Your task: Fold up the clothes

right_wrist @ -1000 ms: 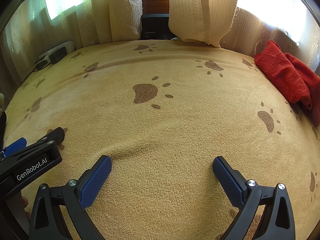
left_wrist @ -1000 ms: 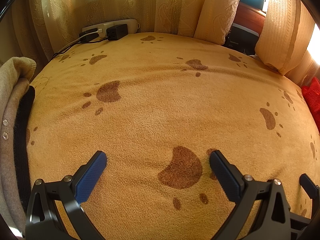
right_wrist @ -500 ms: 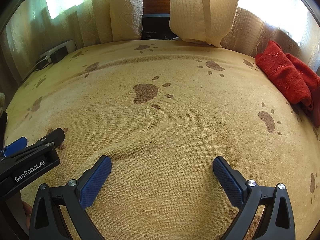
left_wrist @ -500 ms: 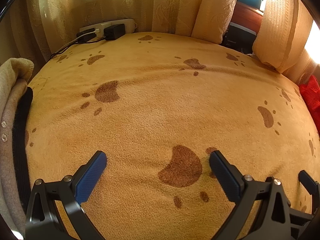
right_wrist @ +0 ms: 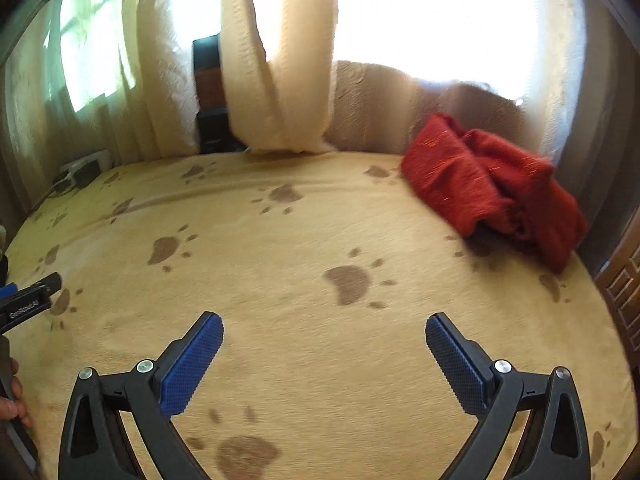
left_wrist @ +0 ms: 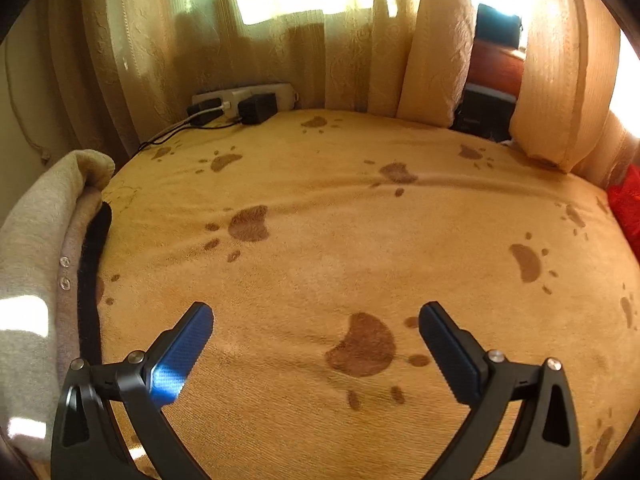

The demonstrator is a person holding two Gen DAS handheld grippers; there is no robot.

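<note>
A crumpled red garment [right_wrist: 492, 192] lies at the far right of a yellow paw-print blanket [right_wrist: 320, 240]; its edge shows in the left wrist view [left_wrist: 626, 204]. A stack of beige and black folded clothes [left_wrist: 44, 280] lies at the left edge. My left gripper [left_wrist: 316, 320] is open and empty above the blanket [left_wrist: 320, 240]; it also shows at the left of the right wrist view [right_wrist: 28, 304]. My right gripper [right_wrist: 324, 332] is open and empty, well short of the red garment.
Curtains [left_wrist: 280, 40] hang along the far edge. A white power strip with black plugs [left_wrist: 244, 100] sits at the far left. Dark boxes [left_wrist: 486, 110] stand behind the curtains. A wooden panel [right_wrist: 624, 292] borders the right side.
Both grippers have lifted and tilted up. The right gripper has swung to the right, so the red garment now sits nearer the middle of its view.
</note>
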